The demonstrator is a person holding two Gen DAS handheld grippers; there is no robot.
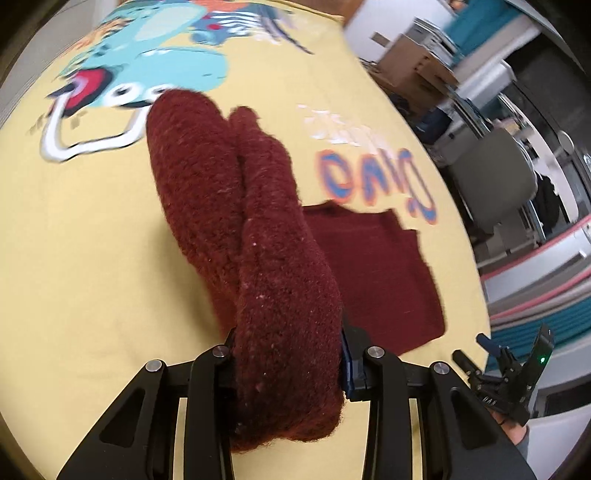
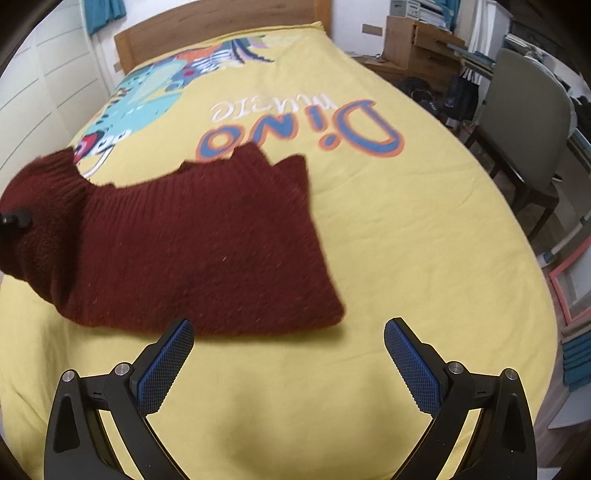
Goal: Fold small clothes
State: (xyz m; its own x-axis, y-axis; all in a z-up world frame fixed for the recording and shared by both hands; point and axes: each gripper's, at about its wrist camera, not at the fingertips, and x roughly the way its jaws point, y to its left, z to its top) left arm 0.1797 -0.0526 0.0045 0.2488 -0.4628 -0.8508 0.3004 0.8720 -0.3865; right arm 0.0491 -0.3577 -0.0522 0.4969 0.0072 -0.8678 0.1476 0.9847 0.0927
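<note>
A dark red knitted sweater lies on a yellow bed cover with a dinosaur print. My left gripper is shut on a bunched fold of the sweater and holds it lifted above the bed; the rest of the sweater lies flat to its right. My right gripper is open and empty, just in front of the sweater's near edge. The right gripper also shows in the left wrist view at the lower right. The left gripper's tip shows at the left edge of the right wrist view.
A wooden headboard stands at the far end of the bed. White wardrobe doors stand on the left. A grey chair, cardboard boxes and clutter stand beside the bed on the right.
</note>
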